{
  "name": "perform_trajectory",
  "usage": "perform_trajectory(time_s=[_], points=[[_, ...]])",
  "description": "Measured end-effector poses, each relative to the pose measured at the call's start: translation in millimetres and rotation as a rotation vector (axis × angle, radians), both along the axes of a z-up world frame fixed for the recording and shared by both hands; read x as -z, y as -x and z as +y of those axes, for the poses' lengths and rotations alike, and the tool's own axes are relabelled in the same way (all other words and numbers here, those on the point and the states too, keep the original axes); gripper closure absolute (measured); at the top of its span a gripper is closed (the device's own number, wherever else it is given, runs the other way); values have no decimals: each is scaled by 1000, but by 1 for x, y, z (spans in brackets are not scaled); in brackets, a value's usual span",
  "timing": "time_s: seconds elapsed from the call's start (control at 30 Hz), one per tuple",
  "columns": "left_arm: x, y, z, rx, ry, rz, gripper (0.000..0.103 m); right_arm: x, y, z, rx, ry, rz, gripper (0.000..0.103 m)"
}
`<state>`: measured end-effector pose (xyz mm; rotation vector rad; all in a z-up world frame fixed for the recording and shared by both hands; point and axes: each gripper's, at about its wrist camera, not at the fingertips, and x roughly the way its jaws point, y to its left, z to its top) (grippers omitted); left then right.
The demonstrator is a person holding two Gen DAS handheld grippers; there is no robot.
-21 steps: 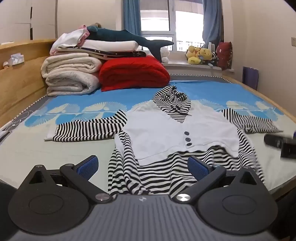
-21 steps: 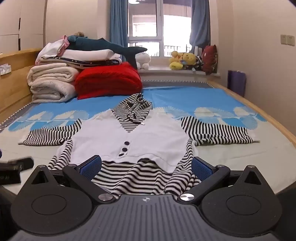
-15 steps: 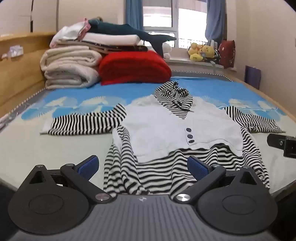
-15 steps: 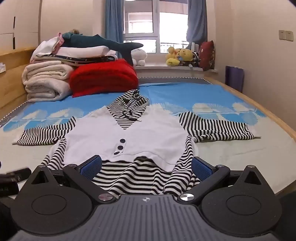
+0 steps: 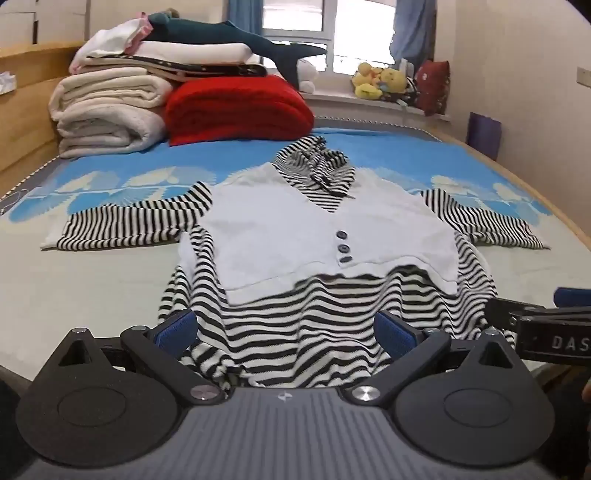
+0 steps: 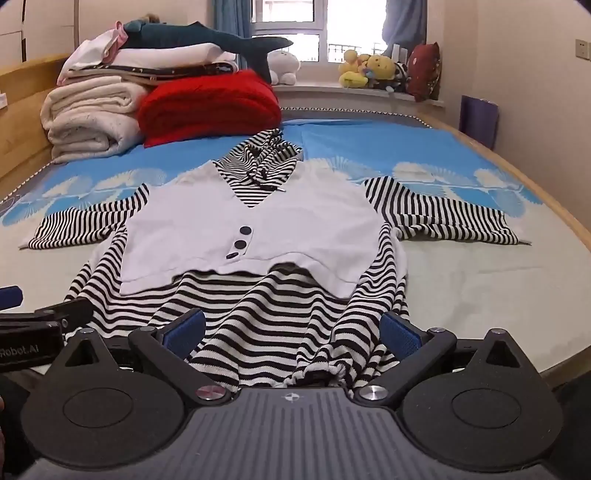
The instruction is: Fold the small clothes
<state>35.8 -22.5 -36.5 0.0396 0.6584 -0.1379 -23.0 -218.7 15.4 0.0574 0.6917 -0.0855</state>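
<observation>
A small black-and-white striped hooded top with a white vest front (image 5: 295,236) lies flat on the bed, sleeves spread to both sides, hem toward me. It also shows in the right wrist view (image 6: 258,221). My left gripper (image 5: 286,330) is open and empty, its blue pads straddling the left part of the hem. My right gripper (image 6: 293,328) is open and empty over the right part of the hem. The right gripper's body shows at the right edge of the left wrist view (image 5: 546,328), and the left gripper at the left edge of the right wrist view (image 6: 37,325).
The bed has a blue-and-cream cover (image 5: 92,280). At its far left stand folded white blankets (image 5: 107,110), a red blanket (image 5: 236,107) and a plush shark (image 5: 236,33). Plush toys (image 5: 380,79) sit on the windowsill. A wooden bed rail (image 6: 554,206) runs along the right.
Both grippers have moved forward and lower toward the garment's hem, which now looks larger and lies between the open fingers. Both stay open.
</observation>
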Motion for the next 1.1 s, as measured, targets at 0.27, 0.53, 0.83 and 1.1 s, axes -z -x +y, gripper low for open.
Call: perform_trajectory(time_s=[0.27, 0.53, 0.83, 1.1], points=[[5, 0, -4, 23, 14, -8, 1, 2, -1, 3, -5, 9, 0, 3], [10, -1, -7, 22, 18, -2, 1, 2, -2, 6, -8, 21, 1, 3], [13, -1, -9, 24, 15, -3, 1, 3, -2, 7, -8, 31, -1, 3], [13, -1, -9, 22, 13, 1, 1, 4, -3, 7, -8, 38, 3, 3]])
